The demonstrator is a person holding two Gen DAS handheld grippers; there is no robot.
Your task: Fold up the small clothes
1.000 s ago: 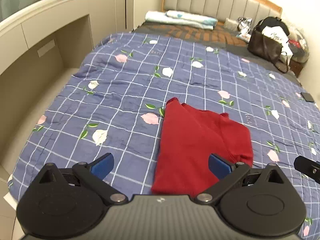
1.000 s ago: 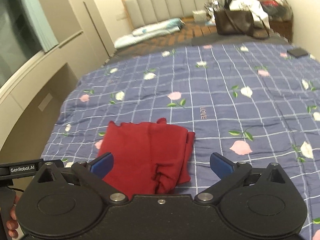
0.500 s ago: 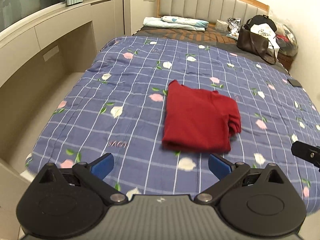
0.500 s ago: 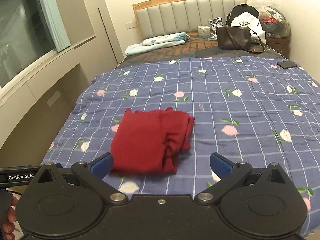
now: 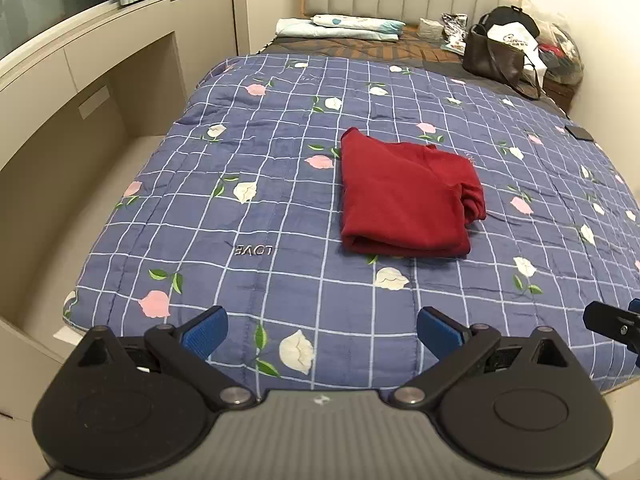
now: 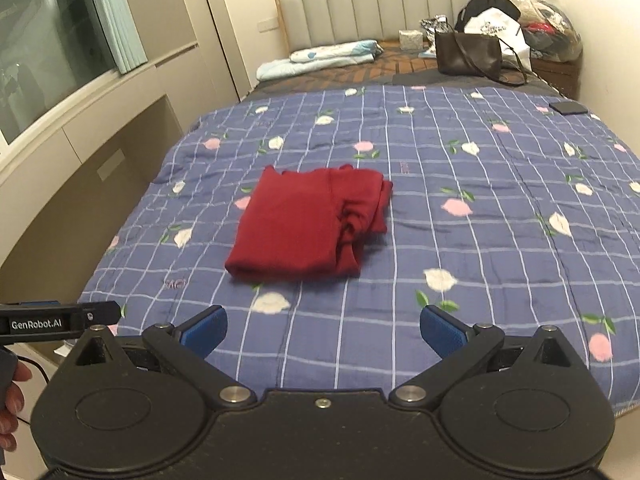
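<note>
A dark red garment (image 5: 404, 196) lies folded into a rough rectangle on the blue flowered quilt (image 5: 280, 184); it also shows in the right wrist view (image 6: 308, 226), with bunched layers at its right edge. My left gripper (image 5: 322, 330) is open and empty, held near the foot of the bed, well short of the garment. My right gripper (image 6: 323, 330) is open and empty too, also near the foot edge. The tip of the right gripper (image 5: 612, 322) shows at the right edge of the left wrist view.
A padded headboard (image 6: 384, 4), folded light bedding (image 6: 320, 58), a brown handbag (image 6: 468, 54) and bags (image 6: 548, 36) are at the far end. A dark phone (image 6: 570, 107) lies at the quilt's far right. A built-in cabinet and window (image 6: 60, 80) run along the left.
Both grippers have pulled back and up from the garment toward the foot of the bed. The garment lies as it was, now farther off in both views.
</note>
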